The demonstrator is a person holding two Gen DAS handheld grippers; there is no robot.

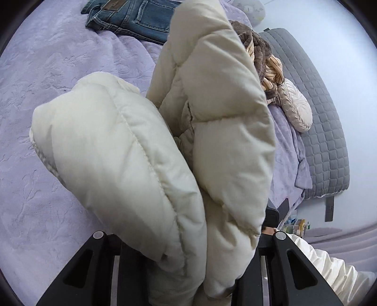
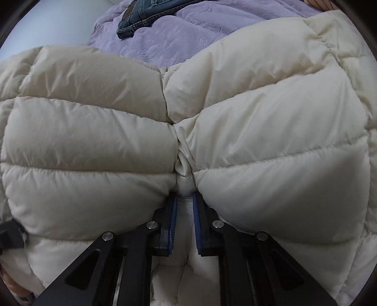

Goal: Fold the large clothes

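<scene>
jeans (image 1: 132,18) carry a brown waist patch, writing unreadable.

The left tool (image 1: 188,277) has its black arms clamped on a fold of a cream puffer jacket (image 1: 212,141) that bulges up and fills the middle of the view. Behind it, folded blue jeans (image 1: 134,18) lie on a lilac bedspread (image 1: 59,70), with brown striped fabric (image 1: 264,58) and a pale cushion (image 1: 297,108) near a grey quilted headboard (image 1: 322,117).

Bedroom: bed (image 1: 59,77), quilted headboard (image 1: 325,131), pillow (image 1: 298,109)
</scene>
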